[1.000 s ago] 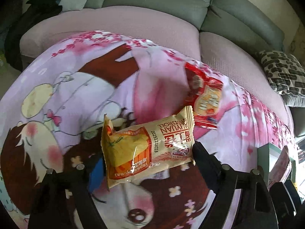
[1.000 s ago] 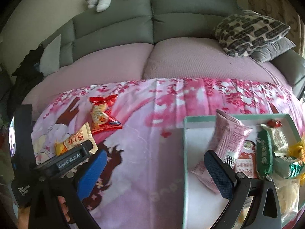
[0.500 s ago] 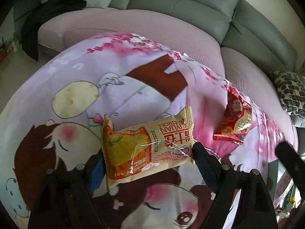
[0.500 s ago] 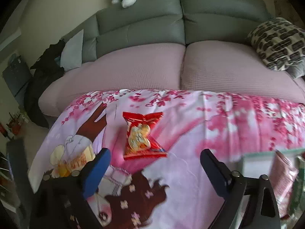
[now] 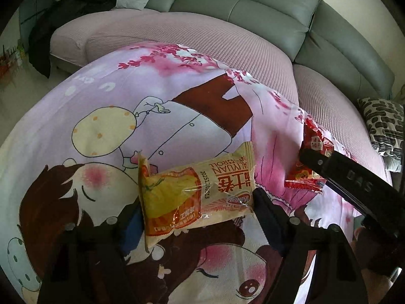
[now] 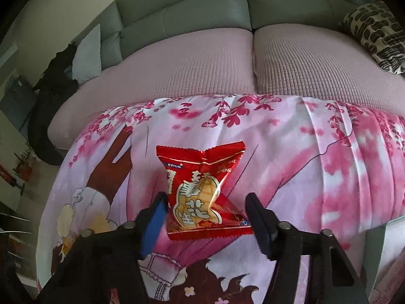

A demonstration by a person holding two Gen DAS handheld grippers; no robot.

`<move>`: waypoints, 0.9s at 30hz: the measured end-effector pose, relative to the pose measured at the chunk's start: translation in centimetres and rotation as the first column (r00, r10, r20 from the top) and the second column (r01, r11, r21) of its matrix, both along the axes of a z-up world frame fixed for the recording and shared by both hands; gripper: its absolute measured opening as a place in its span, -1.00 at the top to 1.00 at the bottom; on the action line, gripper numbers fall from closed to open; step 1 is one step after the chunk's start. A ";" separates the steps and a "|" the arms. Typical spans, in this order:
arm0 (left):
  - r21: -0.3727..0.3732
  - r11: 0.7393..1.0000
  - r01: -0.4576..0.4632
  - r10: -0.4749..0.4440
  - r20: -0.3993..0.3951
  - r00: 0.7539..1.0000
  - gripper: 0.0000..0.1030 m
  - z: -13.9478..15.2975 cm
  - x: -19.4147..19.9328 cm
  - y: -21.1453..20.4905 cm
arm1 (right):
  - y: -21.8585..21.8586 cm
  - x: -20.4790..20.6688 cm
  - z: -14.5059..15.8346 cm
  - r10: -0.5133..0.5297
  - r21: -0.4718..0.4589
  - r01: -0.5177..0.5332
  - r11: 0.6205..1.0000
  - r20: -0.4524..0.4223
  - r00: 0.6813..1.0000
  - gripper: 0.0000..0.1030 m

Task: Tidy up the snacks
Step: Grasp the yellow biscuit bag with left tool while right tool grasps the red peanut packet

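Observation:
A yellow-orange snack packet (image 5: 195, 192) is held between the fingers of my left gripper (image 5: 196, 207), lifted above the printed pink cloth (image 5: 152, 96). A red snack packet (image 6: 202, 190) lies on the cloth, and my right gripper (image 6: 205, 212) is open with its fingers on either side of the packet's near end. In the left wrist view the red packet (image 5: 312, 147) lies to the right, partly hidden by the right gripper's black body (image 5: 354, 179).
A pink-covered sofa seat (image 6: 253, 63) with grey back cushions (image 6: 202, 7) runs behind the cloth. A patterned pillow (image 6: 377, 35) lies at the right. Dark clothing (image 5: 63, 12) is at the sofa's left end. A teal tray corner (image 6: 387, 225) shows at the right edge.
My right gripper has swung left, away from the tray, and come down around the red packet. My left gripper keeps hold of the yellow packet and has shifted left.

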State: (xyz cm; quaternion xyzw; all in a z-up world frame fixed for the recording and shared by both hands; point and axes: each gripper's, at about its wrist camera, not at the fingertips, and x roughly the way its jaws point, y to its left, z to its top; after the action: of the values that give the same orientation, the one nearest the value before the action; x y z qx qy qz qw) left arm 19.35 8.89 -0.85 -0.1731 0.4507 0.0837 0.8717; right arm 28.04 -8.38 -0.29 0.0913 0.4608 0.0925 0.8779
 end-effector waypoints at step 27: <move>-0.016 1.000 -0.014 0.015 0.085 0.996 -0.32 4.5 -3.6 -0.5 | -3.4 -10.1 5.8 -0.040 0.089 0.029 0.996 0.122 0.992 0.19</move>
State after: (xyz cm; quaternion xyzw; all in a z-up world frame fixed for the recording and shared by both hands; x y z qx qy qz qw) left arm 15.71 8.42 3.66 -0.1866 0.4123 0.0791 0.8882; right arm 17.94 -11.76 5.53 0.1314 0.3996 0.1025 0.9014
